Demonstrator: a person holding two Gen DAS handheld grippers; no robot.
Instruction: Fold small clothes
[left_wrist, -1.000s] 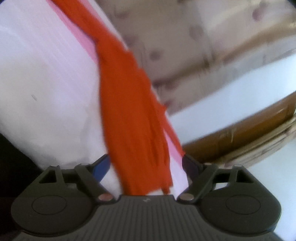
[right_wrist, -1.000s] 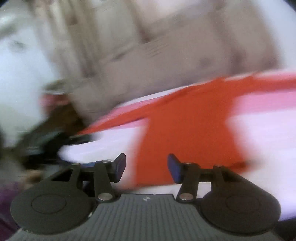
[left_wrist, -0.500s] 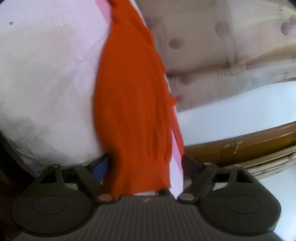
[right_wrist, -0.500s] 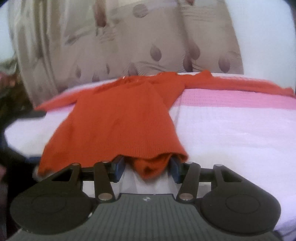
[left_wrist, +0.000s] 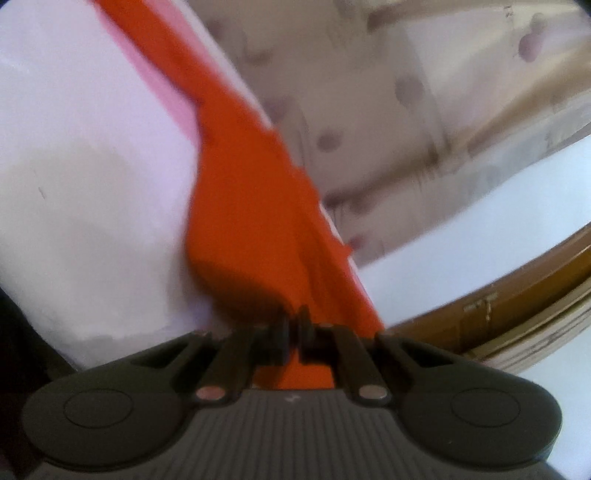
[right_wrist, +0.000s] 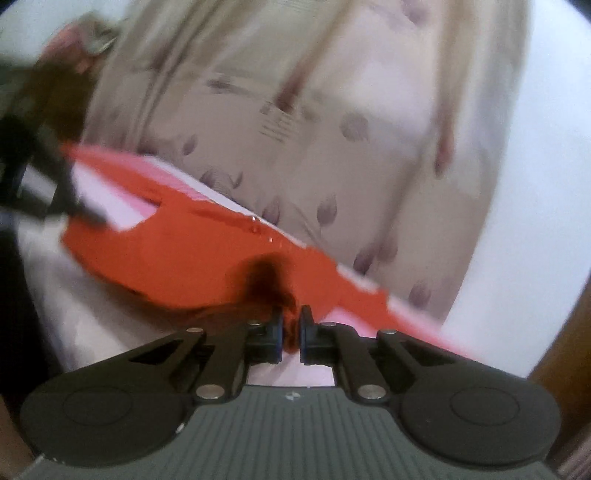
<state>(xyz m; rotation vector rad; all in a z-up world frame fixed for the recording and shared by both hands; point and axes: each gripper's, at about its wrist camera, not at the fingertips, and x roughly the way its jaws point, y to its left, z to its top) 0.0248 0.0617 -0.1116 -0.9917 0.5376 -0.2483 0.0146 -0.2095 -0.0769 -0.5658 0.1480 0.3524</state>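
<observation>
Two grippers pinch one orange sweater (left_wrist: 255, 206) on the white bed (left_wrist: 92, 184): left gripper (left_wrist: 294, 325) clamped on its hem, right gripper (right_wrist: 291, 328) closing on a fold.

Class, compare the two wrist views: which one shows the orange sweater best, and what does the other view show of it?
The right wrist view: the orange sweater shows its body and both sleeves spread across the bed, though blurred. The left wrist view shows only a narrow, foreshortened strip of sweater running away from the left gripper.
</observation>
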